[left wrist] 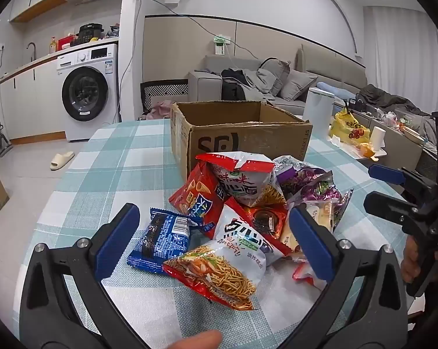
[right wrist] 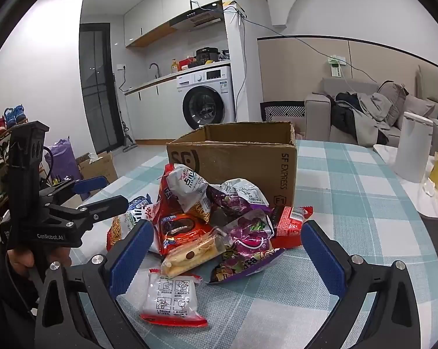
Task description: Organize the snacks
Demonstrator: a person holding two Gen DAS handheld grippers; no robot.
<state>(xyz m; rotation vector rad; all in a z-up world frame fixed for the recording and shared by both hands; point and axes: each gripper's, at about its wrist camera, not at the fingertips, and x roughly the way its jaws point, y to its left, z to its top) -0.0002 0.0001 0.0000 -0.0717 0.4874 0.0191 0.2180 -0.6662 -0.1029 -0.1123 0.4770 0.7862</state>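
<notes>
Left gripper (left wrist: 213,238): jaws spread wide, holding nothing, hovering over the noodle packet (left wrist: 219,273). Right gripper (right wrist: 227,256): likewise spread and empty, above the white sachet (right wrist: 169,299). Snack pile (right wrist: 219,218): loose, overlapping, at 12 o'clock just beyond both grippers, on the checked tablecloth (right wrist: 349,203). Cardboard box (right wrist: 236,154): open, directly behind the pile.

Risk, judged: slippery stacked bags may slide or drag neighbours when pinched; the two grippers could collide over the heap. Kettle (right wrist: 413,148): 2 o'clock, well apart.
</notes>
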